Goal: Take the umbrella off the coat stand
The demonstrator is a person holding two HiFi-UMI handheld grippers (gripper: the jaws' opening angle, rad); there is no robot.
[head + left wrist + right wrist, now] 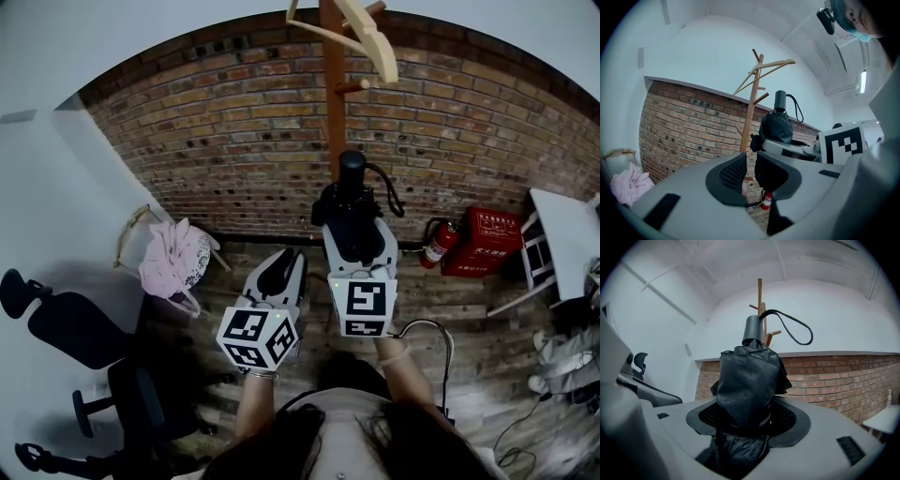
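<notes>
One folded black umbrella (747, 385) stands upright at the centre of the right gripper view, clamped around its bunched canopy by your right gripper (749, 420). The jaws are spread wide around the fabric and the pads press into it. The handle (752, 329) points up, and its strap (792, 329) loops out to the upper right and looks free of any peg.

Expect it to be light but soft where you grip. The canopy is loose, slick cloth over thin ribs, so it can squash and creep between the pads, and the heavier handle end may tip it. Judged from here, the firm places to hold are the handle or the shaft just under it. The cloth grip will do only if you keep the umbrella upright and move gently.

Your left gripper (279, 272) sits just left of it, lower centre in the head view. Its jaws are nearly together with nothing between them, so it could steady the handle.

Behind the umbrella, the stand (334, 84) rises at top centre with a hanger (361, 33) on it, against the brick wall (234, 141). The umbrella appears to be clear of the stand.
</notes>
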